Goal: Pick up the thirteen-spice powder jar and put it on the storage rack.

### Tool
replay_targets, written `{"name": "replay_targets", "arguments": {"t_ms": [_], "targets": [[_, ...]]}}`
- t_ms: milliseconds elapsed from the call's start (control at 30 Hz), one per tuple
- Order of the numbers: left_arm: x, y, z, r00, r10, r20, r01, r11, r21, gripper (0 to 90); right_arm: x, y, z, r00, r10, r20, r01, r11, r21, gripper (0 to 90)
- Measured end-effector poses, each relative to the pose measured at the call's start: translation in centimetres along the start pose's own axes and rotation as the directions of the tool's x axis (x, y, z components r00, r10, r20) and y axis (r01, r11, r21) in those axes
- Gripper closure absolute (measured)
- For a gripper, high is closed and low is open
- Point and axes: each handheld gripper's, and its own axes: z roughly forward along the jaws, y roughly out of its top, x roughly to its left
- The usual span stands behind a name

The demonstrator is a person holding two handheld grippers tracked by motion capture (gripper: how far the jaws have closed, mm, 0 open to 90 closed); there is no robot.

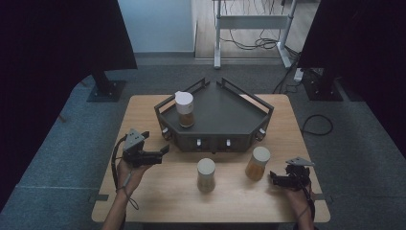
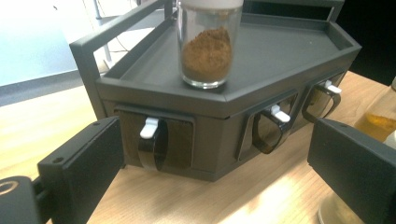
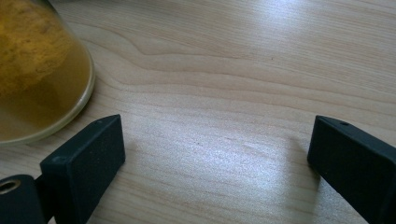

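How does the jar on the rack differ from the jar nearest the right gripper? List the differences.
The jar on the rack holds brown powder; the jar nearest the right gripper holds orange-yellow powder. The first stands on the dark rack, the second on the table. Both are upright with pale lids.

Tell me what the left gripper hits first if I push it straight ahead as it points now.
Probably the rack's front wall, around the leftmost hook, which sits between the open left gripper's jaws. The brown spice jar stands higher, on the shelf. Depth is uncertain.
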Motion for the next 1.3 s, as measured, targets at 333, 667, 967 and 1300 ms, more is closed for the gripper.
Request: {"name": "replay_targets", "arguments": {"t_ms": [333, 667, 967, 1300], "targets": [[-0.2, -1.1, 0.5, 1.0000, -0.005, -0.007, 0.005, 0.9996, 0.029, 4.0, 0.0, 0.0, 0.0, 1.0000, 0.000, 0.000, 0.000, 1.000, 0.000, 3.3], [-0.1, -2.2, 0.9, 0.9998, -0.020, -0.001, 0.020, 0.9984, 0.053, 4.8, 0.0, 0.0, 0.0, 1.0000, 0.000, 0.000, 0.000, 1.000, 0.000, 3.2], [-0.2, -3.2, 1.4, 0.9993, -0.036, 0.007, 0.035, 0.9962, 0.079, 5.2, 0.0, 0.0, 0.0, 1.0000, 0.001, 0.002, -0.001, 1.000, 0.001, 2.9], [-0.3, -4.3, 1.8, 0.9984, -0.056, 0.006, 0.055, 0.9933, 0.102, 5.3, 0.1, 0.0, 0.0, 1.0000, 0.002, 0.003, -0.002, 1.000, 0.001, 2.7]]}}
